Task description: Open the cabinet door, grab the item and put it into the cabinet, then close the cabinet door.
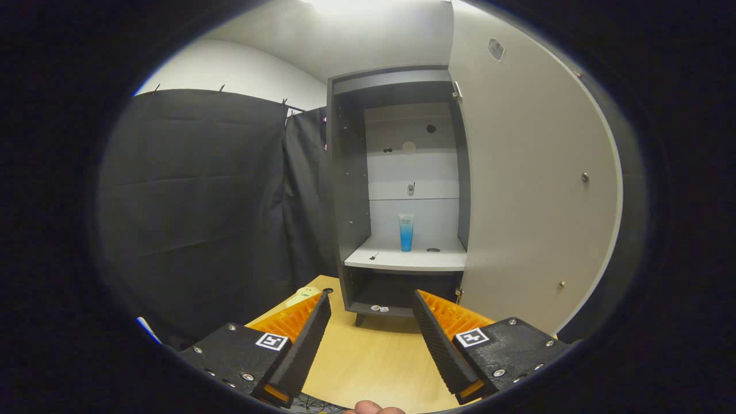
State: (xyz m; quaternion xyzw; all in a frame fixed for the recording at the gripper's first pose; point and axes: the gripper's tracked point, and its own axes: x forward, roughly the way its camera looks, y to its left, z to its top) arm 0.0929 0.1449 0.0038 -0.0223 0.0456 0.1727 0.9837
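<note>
Tube (406, 232) upright on shelf (402, 260), jaws spread

The scene was lit from overhead, where a blown-out glare was seen on the white ceiling (345, 23). The pale open cabinet door (529, 190) was evenly lit, while the dark grey cabinet's (351, 190) lower compartment was left in shadow. Straight edges were bowed by fisheye distortion toward the rim. The tool (372, 310), fingers spread apart, was rendered sharp.
</note>
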